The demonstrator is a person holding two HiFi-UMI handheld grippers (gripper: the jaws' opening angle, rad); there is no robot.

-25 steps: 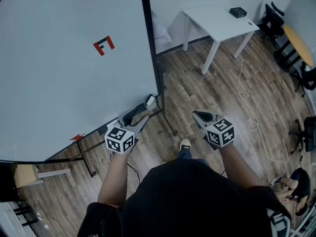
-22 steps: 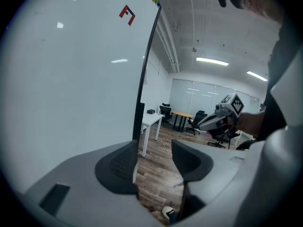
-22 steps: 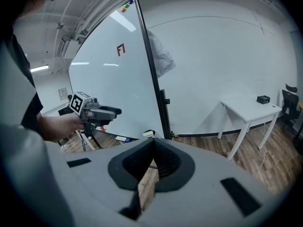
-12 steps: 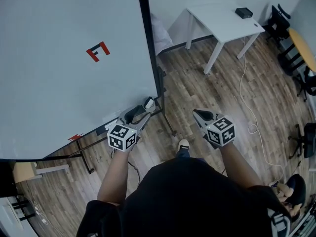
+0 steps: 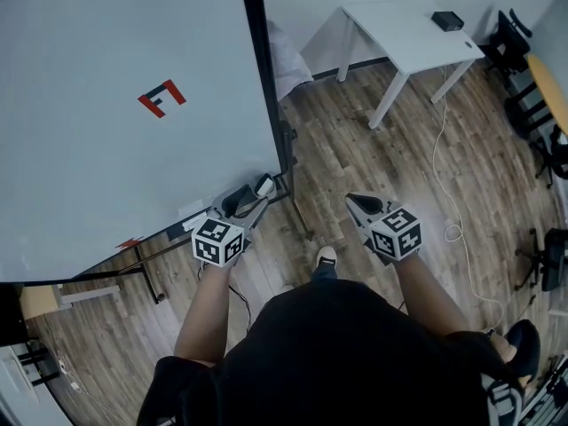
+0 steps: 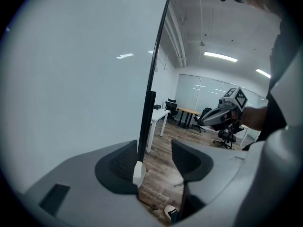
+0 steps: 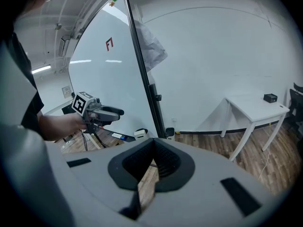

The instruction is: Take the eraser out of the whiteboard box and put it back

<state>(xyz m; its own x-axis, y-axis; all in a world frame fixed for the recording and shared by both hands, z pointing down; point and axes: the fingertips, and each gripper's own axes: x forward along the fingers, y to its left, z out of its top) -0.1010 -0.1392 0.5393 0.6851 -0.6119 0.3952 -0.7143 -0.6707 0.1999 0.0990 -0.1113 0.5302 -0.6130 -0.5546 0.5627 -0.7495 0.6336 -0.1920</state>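
Whiteboard box (image 5: pixel 264 185) is sitting at the lower right corner of the whiteboard (image 5: pixel 115 131), by the black frame. It is small and white, with something dark showing at its top. The contents are too small to make out, so the eraser's look, long axis and heading cannot be told. Left gripper (image 5: pixel 251 204) is hovering just short of the box with its jaws spread and nothing between the pads. Right gripper (image 5: pixel 355 204) is hanging over the wooden floor (image 5: pixel 355 140), well apart from the box, jaws pressed together and empty.
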